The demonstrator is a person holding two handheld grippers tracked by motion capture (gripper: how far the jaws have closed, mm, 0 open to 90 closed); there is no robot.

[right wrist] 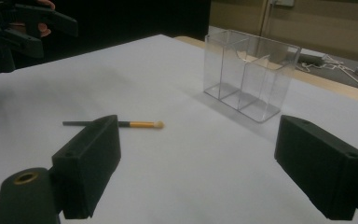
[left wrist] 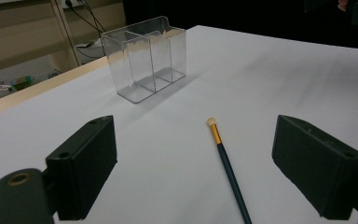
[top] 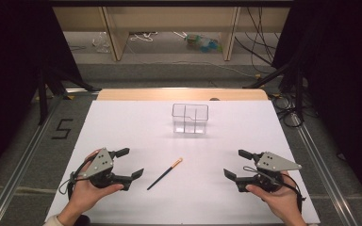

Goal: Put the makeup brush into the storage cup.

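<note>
A slim makeup brush [top: 165, 173] lies flat on the white surface [top: 136, 122], and everything else can be placed from it. Its dark handle runs toward the person's side and its gold ferrule and pale tip [left wrist: 211, 122] point toward the far side of the surface.

Beyond the tip, well apart from the brush, a clear plastic organizer [top: 190, 118] stands upright, divided into compartments. In the left gripper view its open top and inner walls are plain to see [left wrist: 144, 63], and nothing shows inside it.

The left tool [top: 126, 163] is held in the person's left hand [top: 88, 188], off to the handle side of the brush and near it but not touching. Its jaws stand wide apart and released, with nothing between them; in its own view the brush lies on the surface ahead, between the two black jaws and closer to the right one.

The right tool [top: 238, 164] is held in the right hand [top: 278, 197] on the other side of the brush, farther from it than the left tool. Its jaws are also spread and released, gripping nothing. In its own view the brush [right wrist: 135, 124] lies just past the left jaw, which hides part of the handle, and the organizer [right wrist: 249, 74] stands beyond.
</note>
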